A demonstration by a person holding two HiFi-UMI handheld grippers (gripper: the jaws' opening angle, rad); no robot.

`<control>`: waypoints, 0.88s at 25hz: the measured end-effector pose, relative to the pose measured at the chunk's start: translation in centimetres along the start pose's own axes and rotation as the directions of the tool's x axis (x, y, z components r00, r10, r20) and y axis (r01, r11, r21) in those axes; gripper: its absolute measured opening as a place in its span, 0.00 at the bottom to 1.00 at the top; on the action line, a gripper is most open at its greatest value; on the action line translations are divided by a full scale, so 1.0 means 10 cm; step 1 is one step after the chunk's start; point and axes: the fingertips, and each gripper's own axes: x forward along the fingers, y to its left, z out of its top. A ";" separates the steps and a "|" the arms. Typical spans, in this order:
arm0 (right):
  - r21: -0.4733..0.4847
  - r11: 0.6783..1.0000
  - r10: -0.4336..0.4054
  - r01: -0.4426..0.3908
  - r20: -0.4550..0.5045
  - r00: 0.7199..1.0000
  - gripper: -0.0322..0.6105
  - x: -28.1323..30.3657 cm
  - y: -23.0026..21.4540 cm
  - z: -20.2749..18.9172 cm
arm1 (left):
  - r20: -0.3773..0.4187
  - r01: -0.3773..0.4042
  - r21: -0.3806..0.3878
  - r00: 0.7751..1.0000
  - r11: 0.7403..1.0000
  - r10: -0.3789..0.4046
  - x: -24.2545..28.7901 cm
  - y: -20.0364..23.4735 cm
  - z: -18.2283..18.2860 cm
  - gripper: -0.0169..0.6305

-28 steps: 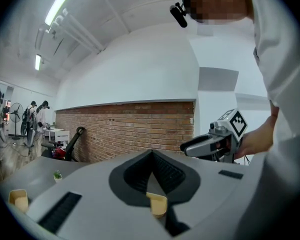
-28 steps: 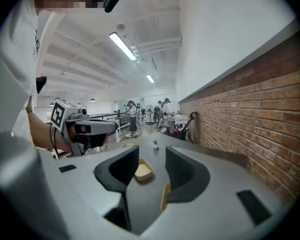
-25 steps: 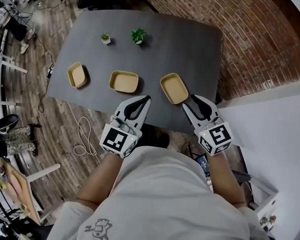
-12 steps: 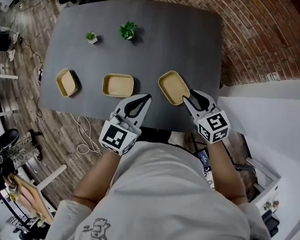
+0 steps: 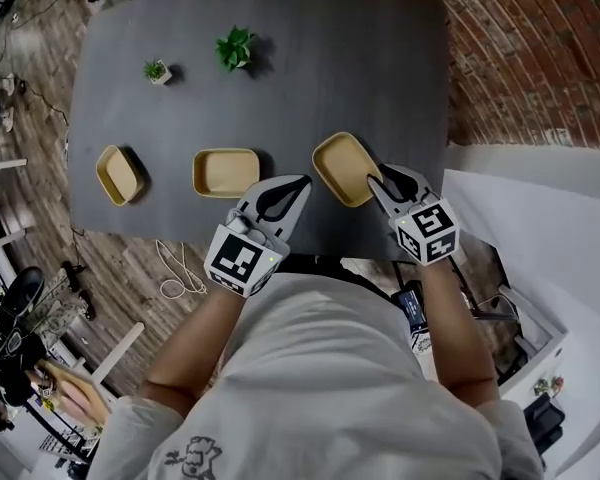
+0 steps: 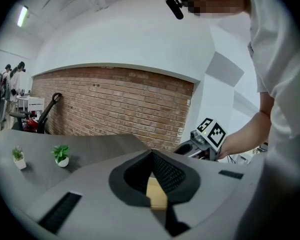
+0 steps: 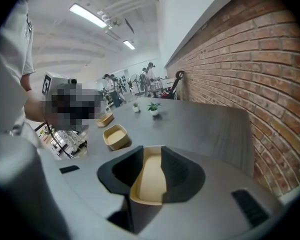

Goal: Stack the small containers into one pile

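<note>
Small plant (image 5: 157, 70) and larger plant (image 5: 234, 48) behind the containers (image 5: 226, 172)

Head view: the near-right corner of the right container (image 5: 342, 166) is covered by the right gripper (image 5: 378, 179) (jaws apart and just closing, the container between them). The right gripper view shows only a tan strip of that container; the rest sits behind the jaws. Left gripper (image 6: 151, 154) view: tips together, with a tan sliver (image 6: 156, 194) below them, and which container it is cannot be told. The table (image 5: 280, 78) has its near edge hidden under both grippers and the person's shirt (image 5: 330, 368). The background people (image 7: 149, 75) are too small to make out.
</note>
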 end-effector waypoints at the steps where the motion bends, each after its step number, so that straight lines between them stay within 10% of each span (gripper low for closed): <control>1: -0.005 1.000 -0.002 0.002 -0.014 1.000 0.23 0.04 -0.03 -0.04 | -0.015 0.004 -0.006 1.000 1.000 -0.004 0.03 0.02 -0.06 0.04; 22: 0.026 0.999 -0.011 0.018 -0.246 0.969 0.19 0.72 -0.53 -0.76 | -0.141 0.081 -0.053 0.986 0.995 -0.087 0.59 0.21 -0.65 0.04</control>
